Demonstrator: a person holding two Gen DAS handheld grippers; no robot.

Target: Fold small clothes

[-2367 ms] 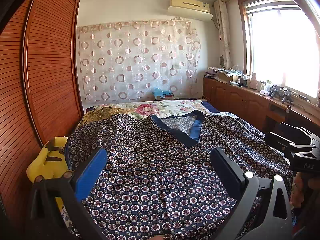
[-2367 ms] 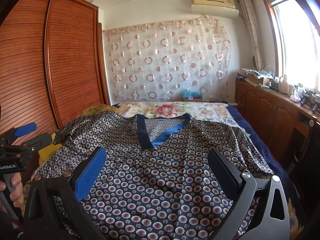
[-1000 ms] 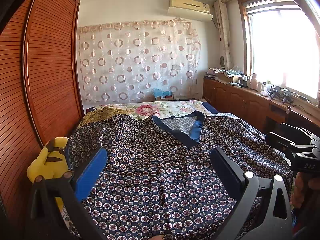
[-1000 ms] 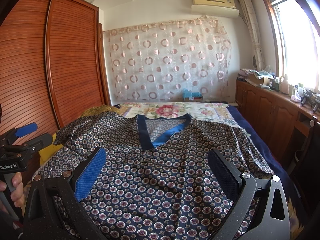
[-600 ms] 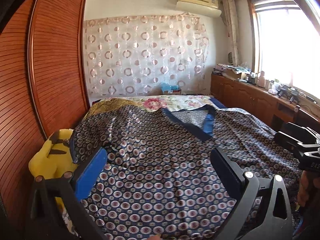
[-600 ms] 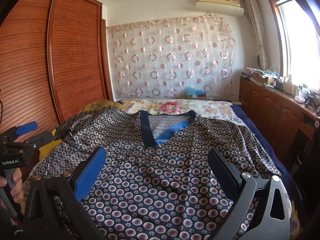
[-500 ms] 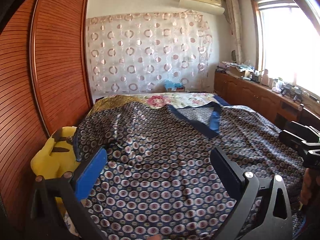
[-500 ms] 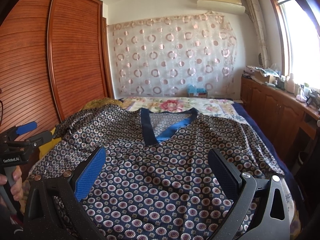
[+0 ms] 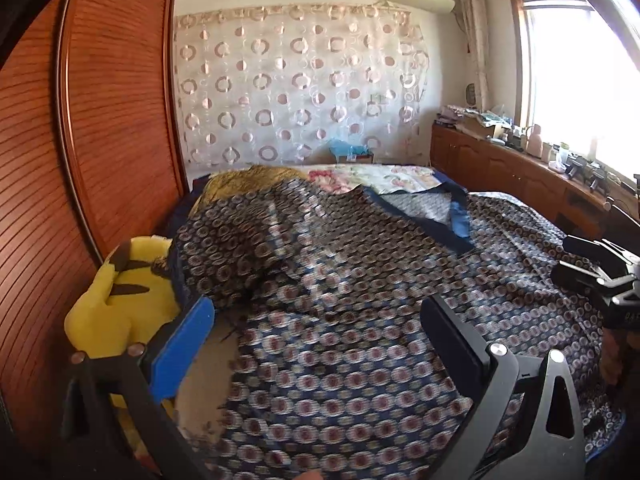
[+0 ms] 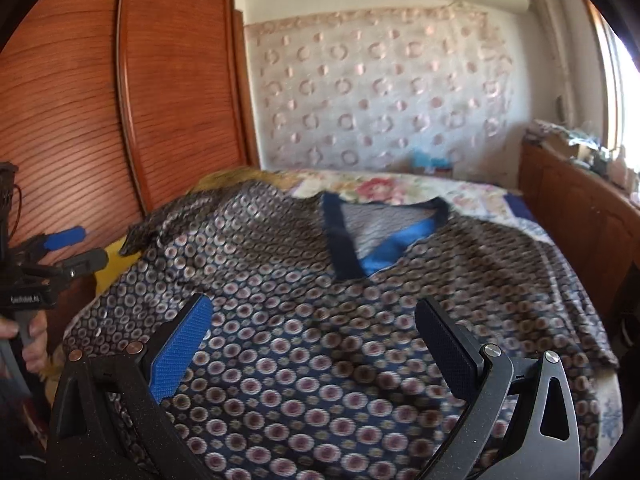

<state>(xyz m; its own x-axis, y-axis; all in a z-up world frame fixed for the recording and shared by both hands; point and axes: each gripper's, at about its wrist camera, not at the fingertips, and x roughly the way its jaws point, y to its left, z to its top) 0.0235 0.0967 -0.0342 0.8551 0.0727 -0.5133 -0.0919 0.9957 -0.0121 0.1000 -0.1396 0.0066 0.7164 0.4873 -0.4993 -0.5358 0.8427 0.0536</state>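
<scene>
One patterned garment (image 10: 320, 340) lies spread across the bed (image 10: 440, 194), neckline far from us. Left claw (image 9: 316, 344) and right claw (image 10: 312, 340) both hover spread over its near hem, pinching nothing. Risk, as we judge it: slippery fabric could bunch or slide bedside toward the one yellow plush toy (image 9: 120, 304).

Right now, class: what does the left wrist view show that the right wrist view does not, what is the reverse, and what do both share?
Only the left wrist view: the yellow plush toy's face, and bare bedding beside the garment's edge. Only the right wrist view: the left gripper from outside, with the hand on its handle. Both: the patterned garment with its blue V-neck on the bed, and open fingers.
</scene>
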